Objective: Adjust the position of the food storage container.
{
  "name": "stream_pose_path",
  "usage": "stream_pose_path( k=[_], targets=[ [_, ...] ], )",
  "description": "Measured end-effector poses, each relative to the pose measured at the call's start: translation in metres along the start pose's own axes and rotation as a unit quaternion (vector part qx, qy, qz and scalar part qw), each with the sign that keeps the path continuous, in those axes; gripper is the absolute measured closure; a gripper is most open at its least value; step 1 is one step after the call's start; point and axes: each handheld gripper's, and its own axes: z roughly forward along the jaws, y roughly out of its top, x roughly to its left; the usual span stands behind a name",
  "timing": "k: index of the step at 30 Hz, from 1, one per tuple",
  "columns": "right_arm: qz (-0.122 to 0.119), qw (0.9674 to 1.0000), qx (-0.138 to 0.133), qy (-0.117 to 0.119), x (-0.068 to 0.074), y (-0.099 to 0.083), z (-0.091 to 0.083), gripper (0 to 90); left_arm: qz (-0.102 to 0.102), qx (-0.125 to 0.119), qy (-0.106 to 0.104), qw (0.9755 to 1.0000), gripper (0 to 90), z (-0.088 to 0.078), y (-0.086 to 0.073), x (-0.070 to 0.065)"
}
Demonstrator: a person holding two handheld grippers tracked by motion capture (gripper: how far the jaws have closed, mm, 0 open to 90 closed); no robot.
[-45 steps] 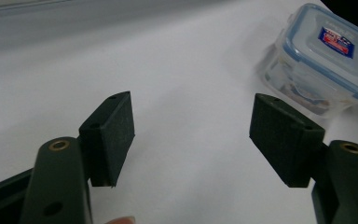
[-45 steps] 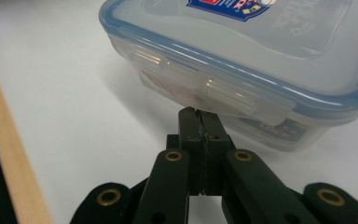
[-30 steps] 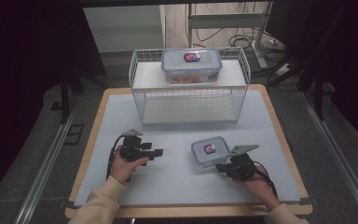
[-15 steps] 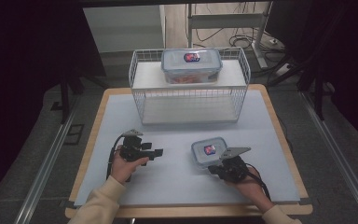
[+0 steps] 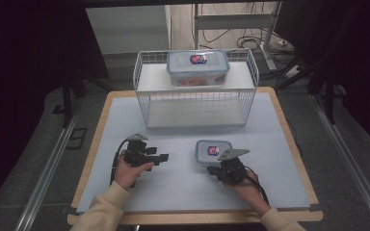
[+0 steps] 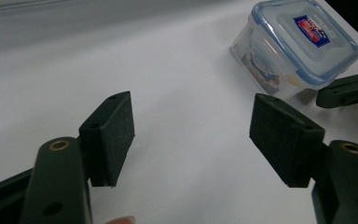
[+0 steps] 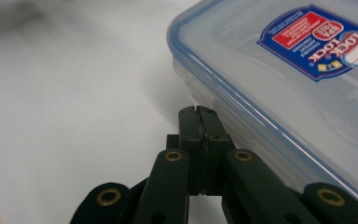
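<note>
**Small box by the shut gripper**

Small box (image 5: 213, 152) sits on the blue-grey table (image 5: 183, 178), in front of the wire basket (image 5: 195, 103). The right gripper (image 5: 216, 168) is closed tight, empty, its tips right at the box's side. The left gripper (image 5: 164, 157) is wide open, holding nothing.

A small clear food container (image 5: 213, 152) with a blue-rimmed snap lid and red-blue label sits upright and closed on the bench's (image 5: 183, 183) near right part.

The small container (image 7: 298, 93) is cut off by the right gripper view's edge.
</note>
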Motion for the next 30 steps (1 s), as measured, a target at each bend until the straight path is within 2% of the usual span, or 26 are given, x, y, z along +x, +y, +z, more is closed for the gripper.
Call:
stream_pose_path(
  k=[4,8,11,14,16,17,18,21,25,30],
  targets=[
    [0.003,0.9999,-0.015,-0.001,-0.003,-0.002,-0.015,89.4,0.001,0.0,-0.001,1.0,30.2,0.0,0.0,0.0],
    [0.019,0.9988,-0.043,-0.017,-0.012,-0.007,-0.045,89.4,0.0,-0.003,0.0,1.0,30.2,-0.001,0.0,0.0],
    [0.046,0.9962,-0.06,-0.043,-0.032,-0.01,-0.066,89.4,0.0,-0.003,0.001,1.0,30.3,-0.001,0.0,0.0],
    [0.07,0.9937,-0.059,-0.066,-0.053,-0.012,-0.073,89.4,0.001,-0.002,-0.001,1.0,30.2,0.0,0.0,-0.002],
    [0.086,0.9921,-0.048,-0.078,-0.066,-0.014,-0.071,89.4,0.001,0.0,0.0,1.0,30.2,0.001,0.0,-0.002],
    [0.103,0.9908,-0.034,-0.081,-0.078,-0.014,-0.061,89.4,0.001,0.001,0.001,1.0,30.3,0.002,0.0,-0.001],
    [0.103,0.9908,-0.034,-0.081,-0.078,-0.014,-0.061,89.4,0.001,0.001,0.001,1.0,30.2,0.002,0.0,-0.001],
    [0.11,0.9907,-0.01,-0.079,-0.085,-0.008,-0.041,89.4,0.001,0.0,0.001,1.0,30.2,0.001,0.0,-0.001],
    [0.114,0.9903,0.0,-0.08,-0.086,-0.005,-0.029,89.4,0.0,0.0,0.001,1.0,30.2,0.001,0.0,0.0],
    [0.109,0.9906,0.005,-0.082,-0.083,-0.001,-0.023,89.4,0.001,0.0,0.0,1.0,30.3,0.001,0.0,-0.001]
  ],
)
